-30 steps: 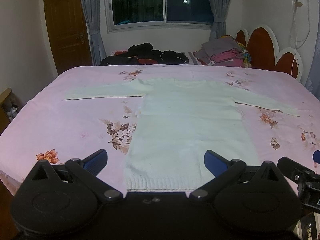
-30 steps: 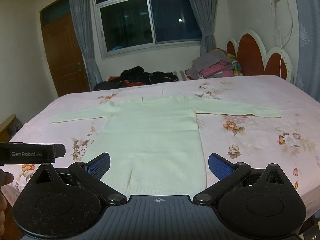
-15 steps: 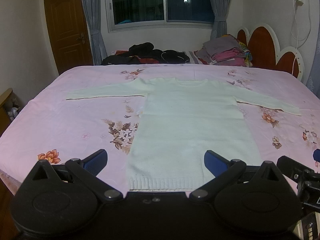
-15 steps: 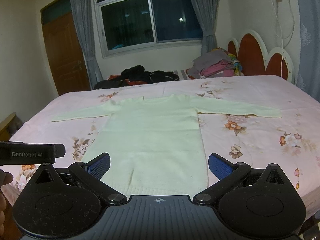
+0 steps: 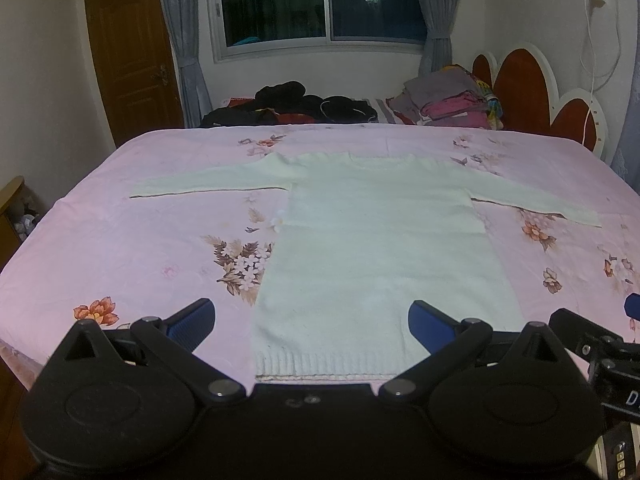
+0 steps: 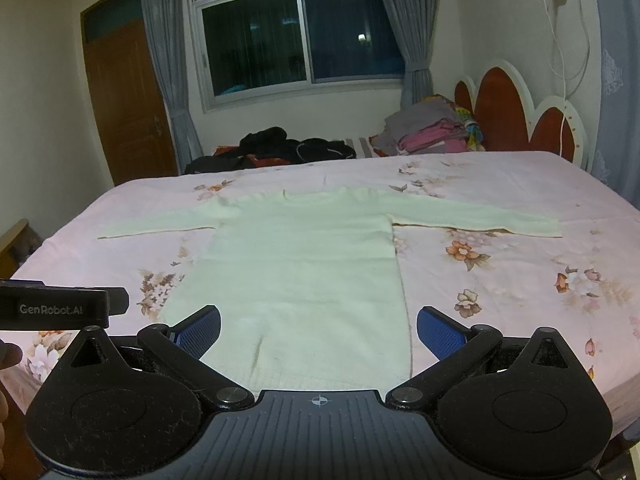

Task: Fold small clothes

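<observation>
A pale cream long-sleeved sweater (image 5: 380,248) (image 6: 304,264) lies flat on the pink flowered bedsheet, both sleeves spread out sideways and the ribbed hem nearest me. My left gripper (image 5: 312,320) hovers open above the hem, its blue pads wide apart and holding nothing. My right gripper (image 6: 318,330) is likewise open over the lower body of the sweater, touching no cloth. The right gripper's body (image 5: 600,344) shows at the right edge of the left wrist view. In the right wrist view the left gripper's body (image 6: 60,306) juts in from the left.
The bed (image 5: 120,248) fills the room's middle, with a red and white headboard (image 6: 516,120) at the right. Dark clothes (image 5: 288,106) and a stack of folded clothes (image 5: 452,100) sit at the far edge. A wooden door (image 6: 124,100) and a window are behind.
Both grippers have risen and pulled back slightly, so the sweater sits a little lower and farther in view. The sweater has not moved and both grippers stay open.
</observation>
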Available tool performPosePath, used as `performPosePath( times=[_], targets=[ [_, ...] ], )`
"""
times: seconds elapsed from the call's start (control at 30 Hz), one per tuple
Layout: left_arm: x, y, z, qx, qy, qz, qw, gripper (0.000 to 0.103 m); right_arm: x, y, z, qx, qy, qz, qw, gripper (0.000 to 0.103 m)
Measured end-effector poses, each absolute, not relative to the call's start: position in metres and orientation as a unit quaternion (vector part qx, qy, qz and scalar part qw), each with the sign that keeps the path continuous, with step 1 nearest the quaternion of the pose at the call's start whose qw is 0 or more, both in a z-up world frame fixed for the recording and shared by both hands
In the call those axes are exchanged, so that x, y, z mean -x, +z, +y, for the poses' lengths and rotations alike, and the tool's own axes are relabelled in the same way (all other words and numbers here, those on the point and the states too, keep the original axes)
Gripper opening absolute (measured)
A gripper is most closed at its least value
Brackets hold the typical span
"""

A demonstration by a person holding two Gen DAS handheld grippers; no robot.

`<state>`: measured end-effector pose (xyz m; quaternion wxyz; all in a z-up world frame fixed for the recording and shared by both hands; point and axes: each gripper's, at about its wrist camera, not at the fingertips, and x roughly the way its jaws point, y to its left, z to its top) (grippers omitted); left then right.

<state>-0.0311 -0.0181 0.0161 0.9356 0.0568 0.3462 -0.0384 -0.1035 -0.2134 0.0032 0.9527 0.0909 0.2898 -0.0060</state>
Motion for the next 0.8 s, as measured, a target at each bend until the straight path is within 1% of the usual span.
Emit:
performPosePath(
  times=[0.8],
  targets=[
    [0.014, 0.007, -0.040, -0.071, -0.052, 0.361, 0.928, 0.103, 0.093, -0.008, -0.234, -0.097, -0.033, 0.302, 0.948, 0.103]
  ],
)
